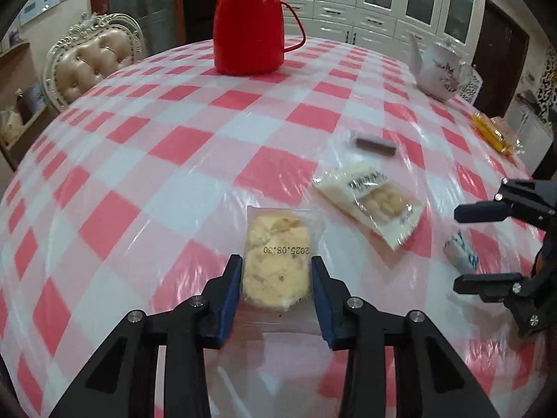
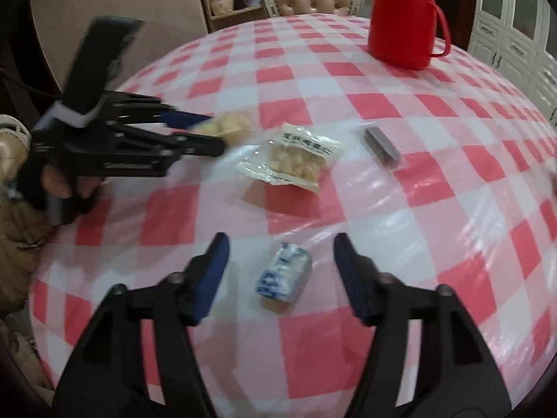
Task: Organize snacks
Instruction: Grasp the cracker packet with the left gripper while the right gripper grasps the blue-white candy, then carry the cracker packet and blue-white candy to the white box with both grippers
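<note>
Bench point(image 1: 139, 160) cloth: pink-red and white check. Jug point(image 1: 249, 28) red, gold band. Teapot point(image 1: 439, 69) white, floral. Cake point(image 1: 276, 261) between left gripper point(image 1: 276, 271) pads: pale yellow. Candy point(image 2: 283, 273) between right gripper point(image 2: 281, 264) pads: blue-white.

Glossy clear plastic sheet over checked tablecloth point(image 1: 195, 132); shiny red plastic flask point(image 1: 249, 31); crinkly clear cake wrapper point(image 1: 278, 261); glazed china teapot point(image 1: 438, 69)

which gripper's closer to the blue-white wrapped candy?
Right. The right gripper straddles the blue-white candy, jaws open around it. The left gripper is off to the side, around the cookie packet.
</note>
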The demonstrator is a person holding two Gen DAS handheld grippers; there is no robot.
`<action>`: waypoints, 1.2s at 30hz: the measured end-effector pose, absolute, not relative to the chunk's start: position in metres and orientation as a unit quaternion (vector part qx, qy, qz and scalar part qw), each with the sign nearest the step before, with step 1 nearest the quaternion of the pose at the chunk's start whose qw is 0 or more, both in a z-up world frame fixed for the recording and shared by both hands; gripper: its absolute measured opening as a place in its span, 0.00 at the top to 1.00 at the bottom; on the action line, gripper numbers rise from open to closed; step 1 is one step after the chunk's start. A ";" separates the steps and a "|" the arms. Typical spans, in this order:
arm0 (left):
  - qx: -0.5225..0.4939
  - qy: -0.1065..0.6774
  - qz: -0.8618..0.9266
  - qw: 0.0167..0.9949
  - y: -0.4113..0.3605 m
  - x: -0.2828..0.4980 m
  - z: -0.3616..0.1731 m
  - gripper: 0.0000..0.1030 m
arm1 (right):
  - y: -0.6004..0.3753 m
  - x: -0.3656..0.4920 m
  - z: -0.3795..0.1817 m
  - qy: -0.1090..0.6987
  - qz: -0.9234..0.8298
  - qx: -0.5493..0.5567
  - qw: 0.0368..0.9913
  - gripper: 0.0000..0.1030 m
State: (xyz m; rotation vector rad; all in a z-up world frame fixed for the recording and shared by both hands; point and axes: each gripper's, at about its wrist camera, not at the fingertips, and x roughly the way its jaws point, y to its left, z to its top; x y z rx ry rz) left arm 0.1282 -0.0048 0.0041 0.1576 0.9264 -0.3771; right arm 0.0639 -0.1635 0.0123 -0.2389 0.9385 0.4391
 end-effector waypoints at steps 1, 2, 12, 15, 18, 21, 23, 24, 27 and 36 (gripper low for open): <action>0.069 0.442 -0.176 0.877 -0.005 0.126 0.004 0.61 | -0.164 0.062 0.013 0.447 0.207 -0.117 0.862 0.35; 0.064 0.441 -0.172 0.879 -0.004 0.126 0.004 0.60 | -0.163 0.059 0.014 0.446 0.202 -0.122 0.863 0.35; 0.060 0.432 -0.181 0.882 -0.007 0.127 0.003 0.47 | -0.170 0.054 0.005 0.462 0.170 -0.109 0.864 0.44; 0.070 0.431 -0.181 0.881 -0.009 0.126 0.003 0.47 | -0.170 0.053 0.005 0.458 0.160 -0.112 0.867 0.50; 0.077 0.430 -0.179 0.882 -0.012 0.125 0.003 0.47 | -0.165 0.052 0.004 0.450 0.154 -0.125 0.871 0.64; 0.090 0.425 -0.183 0.882 -0.014 0.121 0.003 0.55 | -0.158 0.050 0.004 0.442 0.163 -0.132 0.872 0.77; 0.104 0.418 -0.181 0.884 -0.017 0.117 0.004 0.63 | -0.151 0.046 0.003 0.432 0.154 -0.153 0.876 0.77; 0.108 0.416 -0.174 0.886 -0.019 0.115 0.005 0.63 | -0.149 0.046 0.003 0.428 0.152 -0.156 0.877 0.77; 0.097 0.417 -0.155 0.890 -0.016 0.108 0.005 0.64 | -0.149 0.047 0.003 0.426 0.157 -0.130 0.881 0.77; 0.008 0.380 -0.080 0.922 0.027 0.066 0.026 0.64 | -0.153 0.039 0.012 0.420 0.176 -0.035 0.889 0.77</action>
